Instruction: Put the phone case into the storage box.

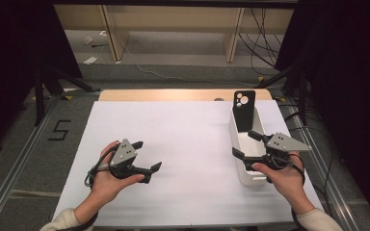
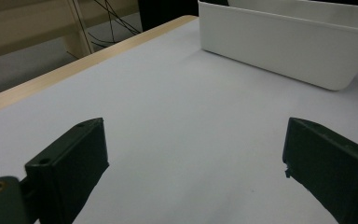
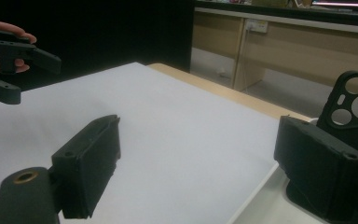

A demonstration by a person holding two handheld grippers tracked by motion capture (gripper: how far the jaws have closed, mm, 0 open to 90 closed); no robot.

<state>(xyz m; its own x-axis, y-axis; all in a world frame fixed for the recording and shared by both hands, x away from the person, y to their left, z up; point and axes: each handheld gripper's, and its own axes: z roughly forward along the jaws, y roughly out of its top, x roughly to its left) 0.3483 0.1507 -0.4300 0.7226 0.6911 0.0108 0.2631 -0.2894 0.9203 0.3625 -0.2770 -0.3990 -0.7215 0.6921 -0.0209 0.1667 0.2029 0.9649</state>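
Right gripper (image 1: pixel 247 143) nearest the lens, jaws spread wide and holding nothing, poised over the near end of the white bin (image 1: pixel 237 137) at the table's right edge. A black phone case (image 1: pixel 244 109) stands upright in the bin's far end, camera cutouts up. Left gripper (image 1: pixel 147 155) rests spread on the white table sheet (image 1: pixel 183 139), well apart. Judgement: case not yet gripped; grasp and lift-out remain.
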